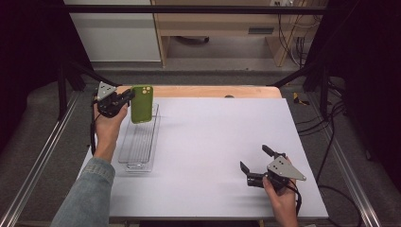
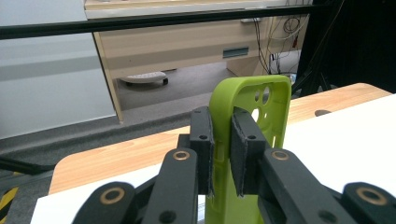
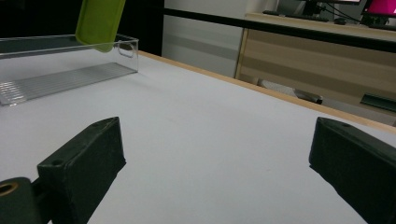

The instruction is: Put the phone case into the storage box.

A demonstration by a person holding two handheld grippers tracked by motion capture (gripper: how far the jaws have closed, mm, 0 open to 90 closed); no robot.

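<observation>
The left tongs [image 1: 127,98] pinch a green phone case [image 1: 141,103] upright above the clear tray's [image 1: 137,164] far end; lowering it in seems next. The right tongs [image 1: 255,163] rest spread, near right.

One green phone case [image 1: 141,103], one clear plastic tray [image 1: 138,142] and two handheld grippers are sitting over one white-topped table [image 1: 213,156].
</observation>
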